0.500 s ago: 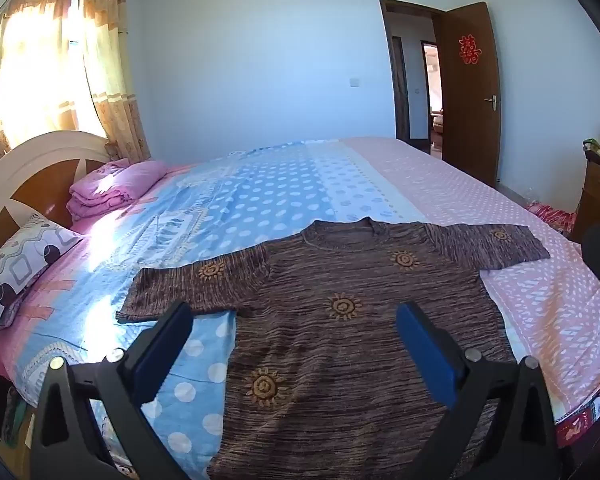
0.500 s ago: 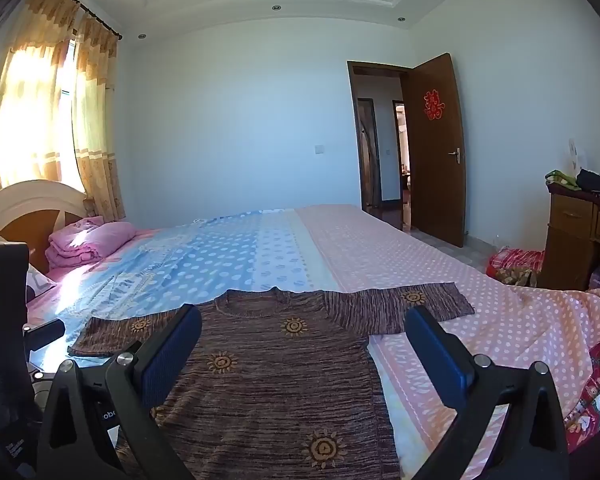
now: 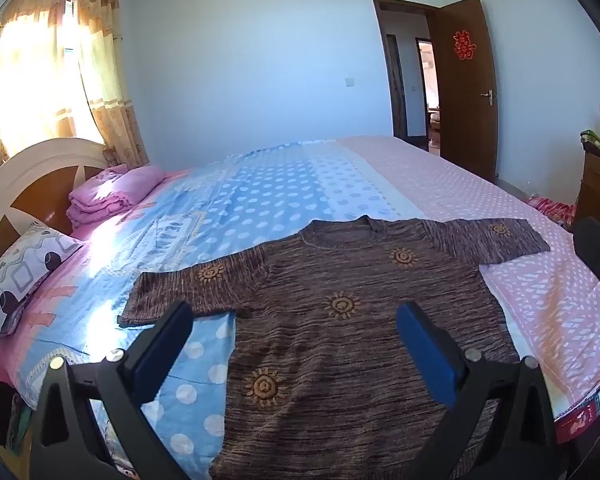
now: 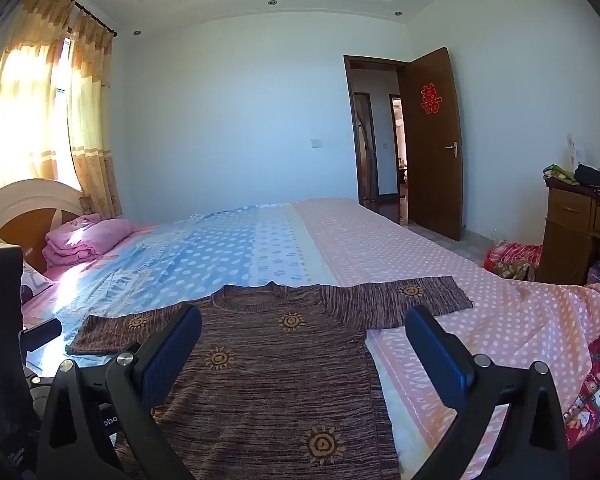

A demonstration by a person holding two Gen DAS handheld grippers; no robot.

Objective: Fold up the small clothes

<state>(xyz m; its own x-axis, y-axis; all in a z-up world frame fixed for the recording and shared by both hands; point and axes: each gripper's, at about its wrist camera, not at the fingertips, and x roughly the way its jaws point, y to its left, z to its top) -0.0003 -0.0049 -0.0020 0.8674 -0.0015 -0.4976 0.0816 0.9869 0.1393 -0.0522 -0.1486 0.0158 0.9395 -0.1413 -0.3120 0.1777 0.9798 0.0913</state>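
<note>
Sweater (image 3: 340, 332) lies flat near bed (image 3: 440, 184) edge; left tool (image 3: 292, 328) and right tool (image 4: 304, 332) gape above it.

The left gripper (image 3: 294, 332) hangs wide apart above the flat brown shirt (image 3: 340, 320); pink blanket (image 3: 112, 196) at ten o'clock.

This is a bedroom in a home. A wide bed (image 4: 380, 248) with polka-dot bedding fills the room. At its head stand a curved headboard (image 3: 28, 184), a folded pink blanket (image 3: 112, 196) and a pillow (image 3: 24, 268). Behind the headboard hang sunlit curtains (image 4: 40, 120); beyond the bed's foot are a wooden door (image 4: 432, 144) and a dresser (image 4: 580, 232).
</note>
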